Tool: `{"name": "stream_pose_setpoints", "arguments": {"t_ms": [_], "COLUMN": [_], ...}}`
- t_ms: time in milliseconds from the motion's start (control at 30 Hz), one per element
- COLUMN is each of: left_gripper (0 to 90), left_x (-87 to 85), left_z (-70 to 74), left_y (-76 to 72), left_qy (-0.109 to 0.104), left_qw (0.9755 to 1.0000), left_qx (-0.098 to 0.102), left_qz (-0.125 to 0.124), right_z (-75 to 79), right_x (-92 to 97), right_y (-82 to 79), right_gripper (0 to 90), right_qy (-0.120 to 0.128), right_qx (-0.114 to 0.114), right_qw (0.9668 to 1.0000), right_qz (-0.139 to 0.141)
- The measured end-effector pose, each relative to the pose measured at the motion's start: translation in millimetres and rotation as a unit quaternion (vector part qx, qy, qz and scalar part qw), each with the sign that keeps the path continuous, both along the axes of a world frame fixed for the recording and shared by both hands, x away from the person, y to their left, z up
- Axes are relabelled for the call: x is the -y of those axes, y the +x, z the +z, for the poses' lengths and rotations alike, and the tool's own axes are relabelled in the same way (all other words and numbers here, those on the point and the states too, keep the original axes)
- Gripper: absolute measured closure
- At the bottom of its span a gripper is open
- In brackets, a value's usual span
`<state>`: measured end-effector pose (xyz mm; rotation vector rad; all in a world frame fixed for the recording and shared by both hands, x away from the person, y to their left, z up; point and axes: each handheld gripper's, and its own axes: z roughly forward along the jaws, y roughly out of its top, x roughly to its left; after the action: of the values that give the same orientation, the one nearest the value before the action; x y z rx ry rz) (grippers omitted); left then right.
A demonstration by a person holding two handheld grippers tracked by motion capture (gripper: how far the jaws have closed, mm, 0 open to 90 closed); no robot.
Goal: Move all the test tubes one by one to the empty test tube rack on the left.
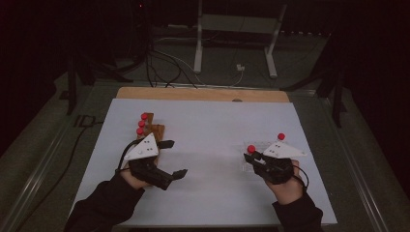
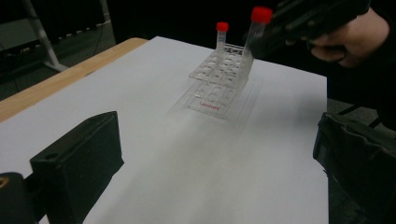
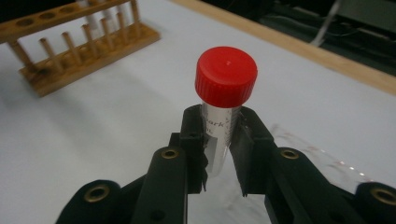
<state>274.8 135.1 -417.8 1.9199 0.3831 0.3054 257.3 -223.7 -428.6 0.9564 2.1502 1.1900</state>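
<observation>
A clear tube with a red cap (image 3: 226, 77) is clamped between the jaws of my right gripper (image 3: 218, 128). In the high view that gripper (image 1: 250, 157) holds the tube (image 1: 251, 149) at the near left corner of a clear plastic rack (image 1: 263, 147). The left gripper view shows the held tube (image 2: 252, 39) tilted, its lower end at the rack (image 2: 219, 77); whether it sits in a hole I cannot tell. A second red-capped tube (image 2: 221, 36) stands upright in the rack. My left gripper (image 1: 174, 158) hovers open and holds nothing, jaws wide apart in its own view (image 2: 215, 177).
A wooden rack (image 1: 153, 128) holding three red-capped tubes (image 1: 141, 123) stands at the left, just beyond my left gripper; it also appears in the right gripper view (image 3: 84, 44). A white sheet (image 1: 212, 130) covers the table, with a wooden edge (image 1: 203, 94) at the far side.
</observation>
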Motion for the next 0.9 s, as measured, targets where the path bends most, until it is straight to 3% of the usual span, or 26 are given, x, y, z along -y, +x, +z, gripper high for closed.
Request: {"name": "stream_pose_setpoints", "arguments": {"t_ms": [333, 667, 900], "left_gripper": [2.4, 6.5, 18.4], "left_x": [19.0, 41.0, 55.5], "left_z": [4.2, 3.8, -0.1], "left_y": [1.5, 3.2, 5.9], "left_qy": [-0.001, -0.001, -0.008], "left_qw": [0.9997, 0.9986, 0.9972], "left_qx": [0.001, 0.002, 0.005], "left_qz": [-0.025, -0.053, -0.075], "right_z": [-11.9, -17.6, -21.2], "right_x": [-25.8, -40.4, -46.7], "right_y": [-0.4, -2.6, -4.4], "right_gripper": [75.3, 75.3, 75.2], "right_qy": [-0.015, -0.020, -0.023], "right_qx": [-0.018, -0.027, -0.032], "right_qw": [0.9988, 0.9974, 0.9963], "right_qz": [0.042, 0.064, 0.077]}}
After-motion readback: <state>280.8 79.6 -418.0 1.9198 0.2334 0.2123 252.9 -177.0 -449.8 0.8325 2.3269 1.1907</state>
